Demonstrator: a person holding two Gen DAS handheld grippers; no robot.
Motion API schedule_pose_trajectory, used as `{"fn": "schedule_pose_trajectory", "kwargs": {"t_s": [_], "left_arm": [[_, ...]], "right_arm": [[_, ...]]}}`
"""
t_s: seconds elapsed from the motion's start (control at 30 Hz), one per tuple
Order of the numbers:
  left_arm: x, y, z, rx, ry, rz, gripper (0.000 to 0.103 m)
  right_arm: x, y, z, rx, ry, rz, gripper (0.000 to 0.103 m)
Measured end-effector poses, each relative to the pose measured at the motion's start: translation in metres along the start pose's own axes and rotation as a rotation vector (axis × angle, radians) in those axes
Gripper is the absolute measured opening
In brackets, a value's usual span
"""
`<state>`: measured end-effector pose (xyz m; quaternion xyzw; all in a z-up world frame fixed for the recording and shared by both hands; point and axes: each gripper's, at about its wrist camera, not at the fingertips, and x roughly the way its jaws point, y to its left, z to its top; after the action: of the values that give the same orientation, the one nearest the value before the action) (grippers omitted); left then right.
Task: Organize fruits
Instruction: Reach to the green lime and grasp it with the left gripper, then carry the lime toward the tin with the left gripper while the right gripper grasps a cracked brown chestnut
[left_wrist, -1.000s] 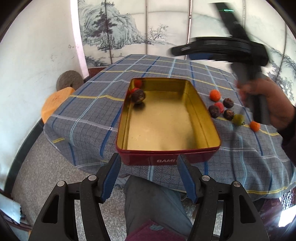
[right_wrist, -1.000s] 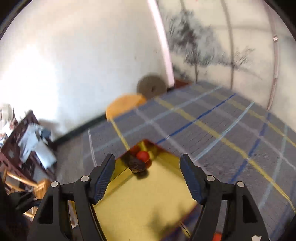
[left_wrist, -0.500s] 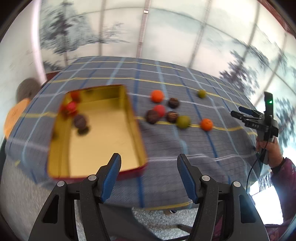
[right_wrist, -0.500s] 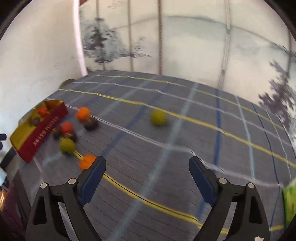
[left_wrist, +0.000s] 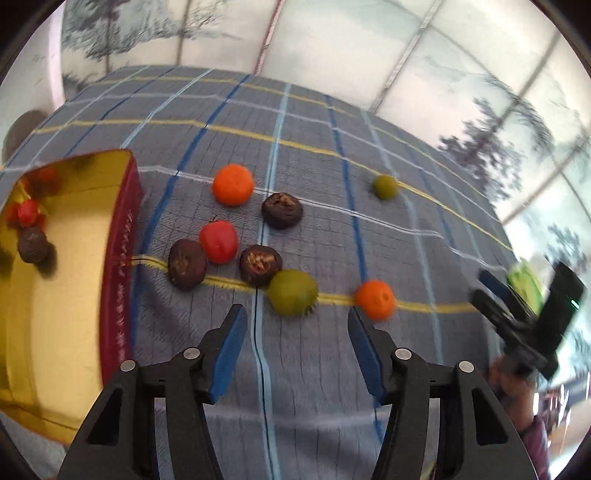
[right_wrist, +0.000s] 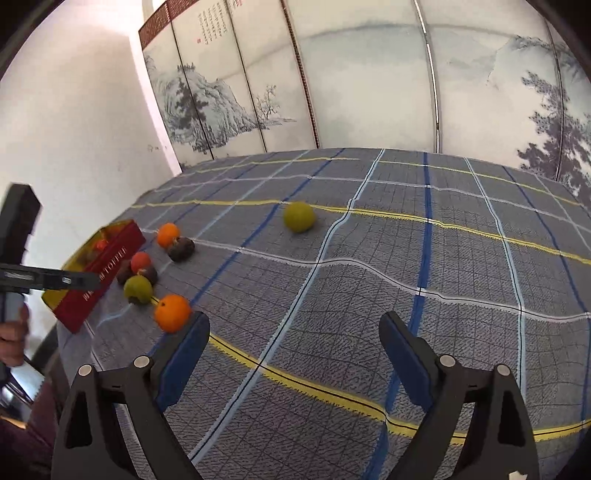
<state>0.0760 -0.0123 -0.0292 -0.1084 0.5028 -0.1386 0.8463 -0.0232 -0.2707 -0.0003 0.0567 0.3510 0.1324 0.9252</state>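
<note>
my left tool (left_wrist: 293, 341) hangs wide open over the bench (left_wrist: 406, 236), gripping nothing, its blue pads apart with bare checked cloth between them. just ahead of its tips sits a green fruit (left_wrist: 292, 292), touching a dark wrinkled fruit (left_wrist: 260, 264) a little further out. ahead and to the right of the tips lies a small orange (left_wrist: 375, 299). further ahead and left are a red fruit (left_wrist: 218, 241) and another dark one (left_wrist: 187, 263) side by side, then a third dark fruit (left_wrist: 282, 210) and a bigger orange (left_wrist: 232, 184). a lone green fruit (left_wrist: 385, 186) rests far ahead on the right, well apart from the cluster. off to the left of the tool stands the gold-lined red tin (left_wrist: 122, 236), holding a dark fruit (left_wrist: 33, 244) and a red one (left_wrist: 27, 213). my right tool (right_wrist: 293, 345) is also wide open and holds nothing; the small orange (right_wrist: 172, 312) sits just beside its left pad, and the lone green fruit (right_wrist: 299, 216) lies far ahead of it.
</note>
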Motion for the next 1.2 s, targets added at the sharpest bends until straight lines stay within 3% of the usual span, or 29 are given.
{"fn": "schedule_pose_trajectory", "kwargs": {"t_s": [0.13, 0.33, 0.47, 0.5, 0.67, 0.83, 0.9, 1.03, 1.1, 1.2], "left_arm": [[0.023, 0.001, 0.004, -0.041, 0.019, 0.009, 0.057], [0.048, -0.009, 0.004, -0.025, 0.046, 0.034, 0.054], [0.054, -0.010, 0.004, -0.015, 0.031, 0.043, 0.036], [0.054, -0.010, 0.004, -0.012, 0.029, 0.042, 0.035], [0.039, -0.009, -0.013, -0.004, 0.020, 0.036, 0.034], [0.000, -0.011, -0.031, 0.037, -0.011, 0.023, 0.035], [-0.021, -0.013, -0.036, 0.075, -0.051, 0.044, 0.035], [-0.053, -0.011, -0.043, 0.108, -0.110, 0.062, 0.035], [-0.064, -0.007, -0.046, 0.104, -0.132, 0.066, 0.035], [-0.076, 0.002, -0.050, 0.093, -0.151, 0.074, 0.035]], "right_arm": [[-0.004, -0.006, 0.000, 0.031, -0.021, 0.035, 0.094], [-0.004, -0.003, 0.001, 0.021, -0.020, 0.058, 0.099], [-0.004, -0.005, 0.000, 0.036, -0.021, 0.069, 0.100], [-0.004, -0.006, 0.001, 0.039, -0.019, 0.070, 0.101], [-0.001, -0.007, 0.001, 0.047, -0.006, 0.070, 0.101], [0.002, -0.001, 0.001, 0.021, 0.007, 0.054, 0.101], [0.002, 0.012, 0.004, -0.018, 0.001, 0.068, 0.100], [0.009, 0.066, 0.024, -0.107, 0.014, 0.199, 0.093], [0.021, 0.095, 0.032, -0.163, 0.050, 0.240, 0.091], [0.057, 0.140, 0.040, -0.237, 0.148, 0.288, 0.079]]}}
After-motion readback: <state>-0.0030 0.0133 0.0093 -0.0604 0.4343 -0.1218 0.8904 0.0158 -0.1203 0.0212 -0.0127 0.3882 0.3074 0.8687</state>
